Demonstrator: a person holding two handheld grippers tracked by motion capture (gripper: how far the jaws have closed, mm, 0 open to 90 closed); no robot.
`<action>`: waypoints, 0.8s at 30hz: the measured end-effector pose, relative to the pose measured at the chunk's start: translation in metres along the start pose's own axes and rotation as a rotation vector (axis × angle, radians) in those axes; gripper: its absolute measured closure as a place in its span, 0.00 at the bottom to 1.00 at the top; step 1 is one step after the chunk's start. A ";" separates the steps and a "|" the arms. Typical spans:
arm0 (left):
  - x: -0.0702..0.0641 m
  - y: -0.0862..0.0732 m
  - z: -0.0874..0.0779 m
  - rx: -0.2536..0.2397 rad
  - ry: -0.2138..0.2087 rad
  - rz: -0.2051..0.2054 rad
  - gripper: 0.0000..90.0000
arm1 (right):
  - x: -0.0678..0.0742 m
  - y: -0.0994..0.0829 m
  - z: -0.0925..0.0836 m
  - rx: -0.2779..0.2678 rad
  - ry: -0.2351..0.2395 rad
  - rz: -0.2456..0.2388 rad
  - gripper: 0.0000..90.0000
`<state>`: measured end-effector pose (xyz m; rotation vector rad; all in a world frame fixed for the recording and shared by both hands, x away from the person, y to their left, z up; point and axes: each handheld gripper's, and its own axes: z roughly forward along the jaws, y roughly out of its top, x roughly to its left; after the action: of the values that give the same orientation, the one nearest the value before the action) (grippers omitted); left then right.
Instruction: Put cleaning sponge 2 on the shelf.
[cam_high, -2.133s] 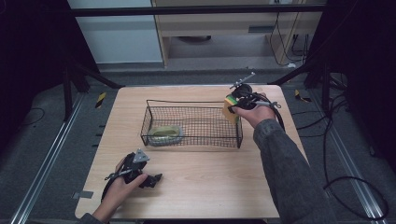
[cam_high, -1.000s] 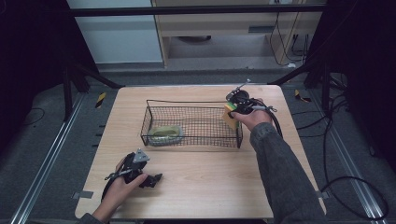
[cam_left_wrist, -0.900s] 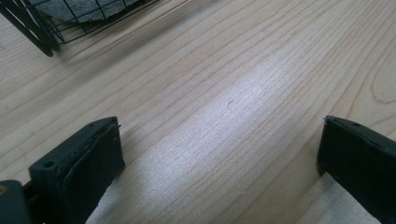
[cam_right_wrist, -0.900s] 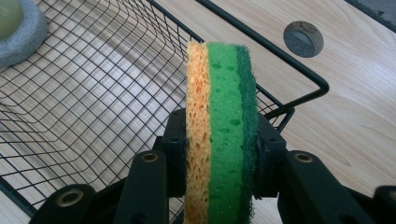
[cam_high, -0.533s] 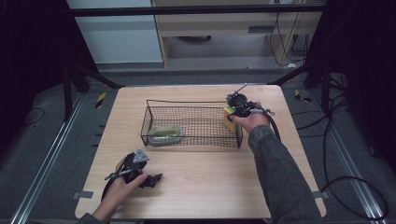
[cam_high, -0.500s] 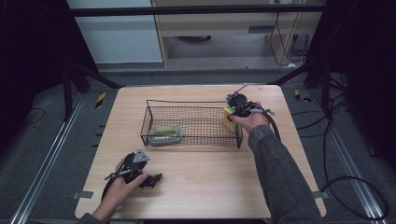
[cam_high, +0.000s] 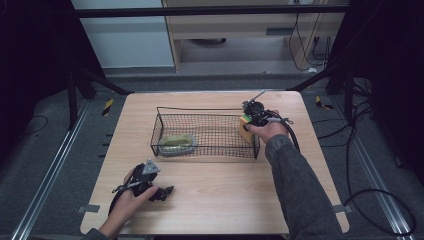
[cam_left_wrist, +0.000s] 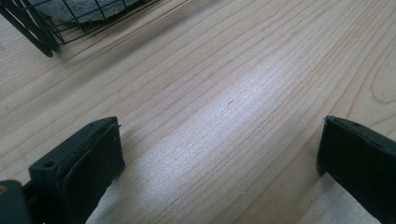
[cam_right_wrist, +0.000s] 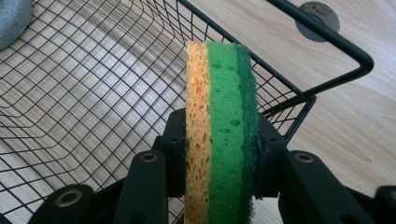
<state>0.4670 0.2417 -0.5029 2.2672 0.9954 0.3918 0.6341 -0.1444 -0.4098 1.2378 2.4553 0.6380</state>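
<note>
Sponge (cam_right_wrist: 220, 135), yellow on one face and green on the other with a darker green scrub layer, stands on edge clamped between the jaws of the right tongs (cam_right_wrist: 219, 154); its lower end is cut off by the bottom of the right gripper view. In the high view the sponge (cam_high: 245, 127) sits at the right end of the basket (cam_high: 159, 116), partly hidden behind the wire wall and the right tongs (cam_high: 256, 114), so whether it touches the basket floor cannot be told. A corner of the basket (cam_right_wrist: 345, 46) shows just behind it in the right gripper view.

Near the basket's left end lies a pale greenish bundle (cam_high: 176, 142), too blurred through the mesh to name; a grey edge of it (cam_right_wrist: 11, 16) is cut off at the corner of the right gripper view.

Left tongs (cam_left_wrist: 219, 177) rest low on the wooden surface (cam_left_wrist: 233, 93) with jaws wide apart and nothing between them. In the high view the left tongs (cam_high: 156, 190) lie near the front left of the surface (cam_high: 210, 195), well apart from the basket.
</note>
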 end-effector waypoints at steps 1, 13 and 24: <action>0.000 0.000 0.000 0.000 0.000 0.000 0.00 | 0.000 0.000 0.000 0.000 0.000 0.000 0.71; 0.000 0.000 0.000 0.000 0.000 0.000 0.00 | 0.000 -0.002 -0.003 0.004 0.001 0.004 0.65; 0.000 0.000 0.000 0.002 0.002 -0.001 0.00 | -0.001 -0.010 -0.020 -0.016 0.000 0.023 0.65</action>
<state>0.4670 0.2412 -0.5028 2.2681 0.9984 0.3927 0.6183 -0.1558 -0.3978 1.2611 2.4343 0.6624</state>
